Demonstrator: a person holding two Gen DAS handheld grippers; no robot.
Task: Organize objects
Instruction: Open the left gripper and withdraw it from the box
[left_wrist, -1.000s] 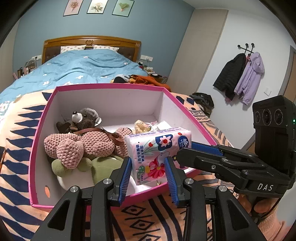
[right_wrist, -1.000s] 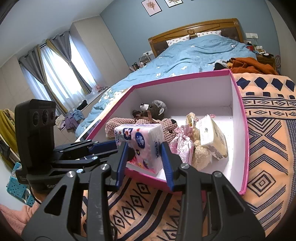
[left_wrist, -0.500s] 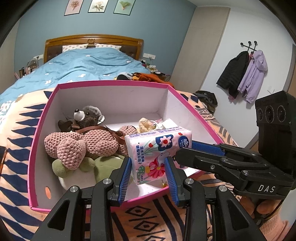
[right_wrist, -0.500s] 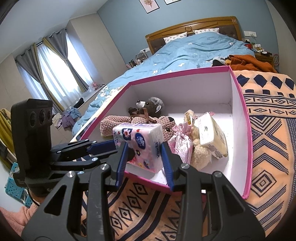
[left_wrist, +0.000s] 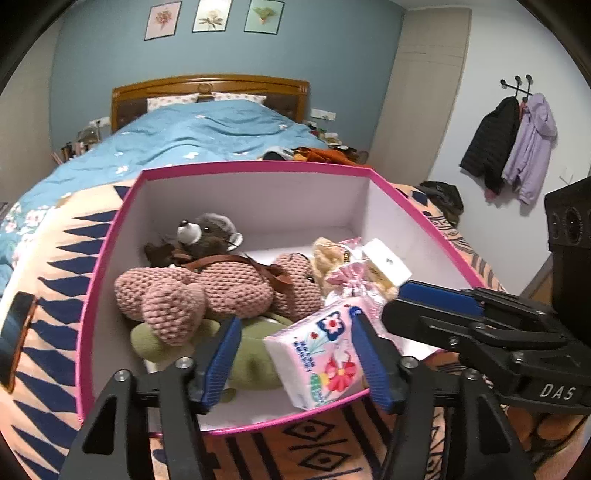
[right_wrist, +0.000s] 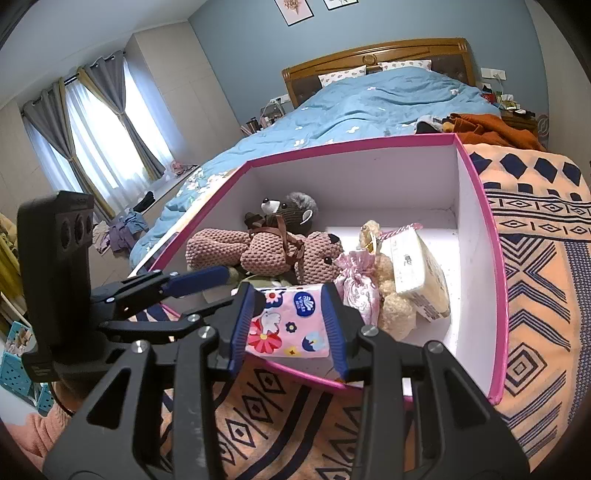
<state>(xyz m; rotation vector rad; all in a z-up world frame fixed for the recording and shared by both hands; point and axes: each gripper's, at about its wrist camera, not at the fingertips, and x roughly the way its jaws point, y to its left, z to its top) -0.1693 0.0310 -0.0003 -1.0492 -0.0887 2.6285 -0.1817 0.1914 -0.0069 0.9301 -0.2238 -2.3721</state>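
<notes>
Progress looks well advanced to us: the pink-rimmed box (left_wrist: 110, 258) already holds most of what there is to tidy, and only the tissue pack (right_wrist: 288, 325) is not yet lying inside it. We have the pack clamped between the blue pads of the right gripper (right_wrist: 291, 325), which is closed on its two short sides and holds it just above the box's near wall. The left gripper (left_wrist: 295, 354) has just been opening its jaws; the pack sits between them (tilted, one corner dipping toward the box's near rim), the left pad stands clear of it, and whether the other pad still touches we cannot tell. What remains, we judge, is to lower the pack into the gap at the box's near side and let go. Inside the box, toward its left wall, lies a knitted pink plush toy (left_wrist: 207, 291), nubbly and soft, with a brown strap across it; behind it, nearer the box's far wall, sits a fuzzy grey-brown plush animal (left_wrist: 210, 236), and beneath it an olive green cushion-like toy (left_wrist: 255, 365). Toward the box's right wall we see a shiny pink drawstring pouch (right_wrist: 360, 288), a curly cream plush (right_wrist: 395, 306) and a flat wrapped yellowish packet (right_wrist: 417, 273). The box walls are smooth, stiff white card; the pack is glossy printed film, soft and squarish.
</notes>
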